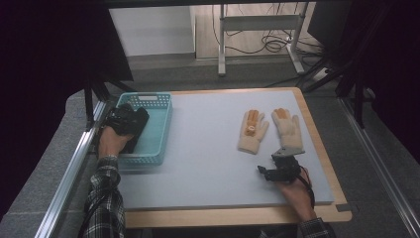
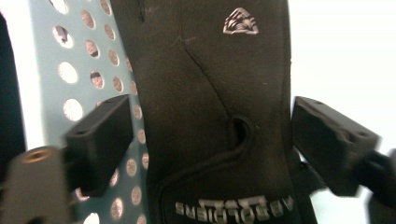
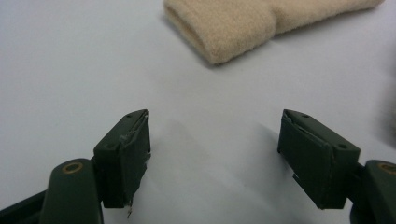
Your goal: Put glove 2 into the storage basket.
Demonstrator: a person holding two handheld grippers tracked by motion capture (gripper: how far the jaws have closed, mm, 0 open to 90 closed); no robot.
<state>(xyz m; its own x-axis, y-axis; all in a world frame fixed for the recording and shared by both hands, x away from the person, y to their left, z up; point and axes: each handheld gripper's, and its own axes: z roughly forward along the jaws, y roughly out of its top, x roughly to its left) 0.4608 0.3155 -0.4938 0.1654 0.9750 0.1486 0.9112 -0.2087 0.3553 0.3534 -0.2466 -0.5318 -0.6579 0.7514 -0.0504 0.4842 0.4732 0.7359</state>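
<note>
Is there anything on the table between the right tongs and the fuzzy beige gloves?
Nothing visible. The right tongs are open over bare table, and the closest beige glove lies just ahead with only the grey surface between them.

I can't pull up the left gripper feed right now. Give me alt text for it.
A black glove with a silver logo and lettering hangs or lies between the left gripper's two open black jaws, which stand on either side without clearly pressing it. Behind it at left is the perforated wall of a teal basket, with pale tabletop at right.
</note>
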